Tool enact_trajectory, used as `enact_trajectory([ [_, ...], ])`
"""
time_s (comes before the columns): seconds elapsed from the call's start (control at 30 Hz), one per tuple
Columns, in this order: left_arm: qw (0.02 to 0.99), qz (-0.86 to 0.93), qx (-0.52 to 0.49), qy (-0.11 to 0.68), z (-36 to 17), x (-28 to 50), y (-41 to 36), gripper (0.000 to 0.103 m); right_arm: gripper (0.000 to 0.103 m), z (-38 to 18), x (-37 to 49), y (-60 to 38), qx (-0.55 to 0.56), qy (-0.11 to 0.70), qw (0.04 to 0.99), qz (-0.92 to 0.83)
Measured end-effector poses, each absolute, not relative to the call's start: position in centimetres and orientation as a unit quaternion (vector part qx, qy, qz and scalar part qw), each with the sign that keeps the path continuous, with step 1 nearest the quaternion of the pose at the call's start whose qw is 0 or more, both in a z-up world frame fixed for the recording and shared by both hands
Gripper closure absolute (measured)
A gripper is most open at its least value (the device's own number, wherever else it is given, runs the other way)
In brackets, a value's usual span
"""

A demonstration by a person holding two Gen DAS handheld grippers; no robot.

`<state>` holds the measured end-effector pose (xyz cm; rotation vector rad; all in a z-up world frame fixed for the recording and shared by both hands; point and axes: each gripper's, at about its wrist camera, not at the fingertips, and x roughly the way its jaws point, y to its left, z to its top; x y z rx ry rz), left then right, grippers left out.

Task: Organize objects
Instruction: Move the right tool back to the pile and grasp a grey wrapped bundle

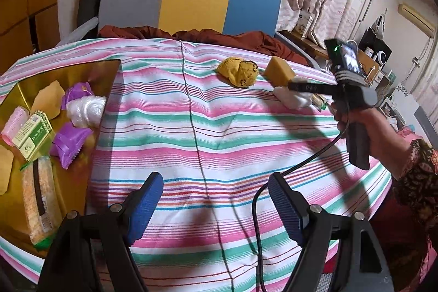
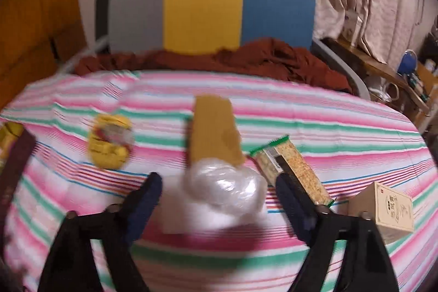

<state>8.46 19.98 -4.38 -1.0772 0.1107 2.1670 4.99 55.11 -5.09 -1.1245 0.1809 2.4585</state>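
Right gripper (image 2: 217,199) open, straddling white bag (image 2: 227,189), pads not touching; lined up to grab. Left gripper (image 1: 216,205) open, empty, idling at 6 o'clock. Gold tray (image 1: 68,73) at 9 o'clock collecting sorted items; sponge (image 2: 215,127) behind bag

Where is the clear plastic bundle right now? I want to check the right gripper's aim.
In the right wrist view, the clear plastic bundle lies on the striped cloth between the open right gripper fingers, against the tan block.
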Motion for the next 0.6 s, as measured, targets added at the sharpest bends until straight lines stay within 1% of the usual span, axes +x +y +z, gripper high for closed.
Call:
enact_trajectory([
  [0.03,0.352,0.837,-0.417,0.042,-4.4,8.3,20.0,0.022,0.040,-5.6,4.8,55.3,-0.415,0.067,0.216,0.881],
  [0.07,0.352,0.837,-0.417,0.042,-4.4,8.1,20.1,0.022,0.041,-6.1,4.6,55.6,-0.423,0.066,0.222,0.876],
  [0.1,0.352,0.837,-0.417,0.043,-4.3,7.9,20.3,0.022,0.045,-6.3,4.8,55.5,-0.423,0.061,0.228,0.875],
  [0.13,0.353,0.836,-0.418,0.043,-4.2,7.5,20.7,0.022,0.061,-6.2,5.2,55.6,-0.424,0.059,0.224,0.875],
  [0.17,0.353,0.835,-0.419,0.042,-4.2,7.3,20.9,0.022,0.065,-6.1,5.5,55.7,-0.426,0.064,0.216,0.876],
  [0.33,0.358,0.831,-0.423,0.046,-4.1,5.0,23.7,0.022,0.065,-5.8,8.6,55.2,-0.436,0.107,0.190,0.873],
  [0.5,0.363,0.822,-0.435,0.055,-4.6,2.5,27.8,0.022,0.065,-5.9,12.1,54.2,-0.454,0.180,0.165,0.857],
  [0.6,0.361,0.818,-0.444,0.061,-5.0,0.7,30.8,0.022,0.065,-6.9,12.9,53.9,-0.466,0.224,0.158,0.841],
])
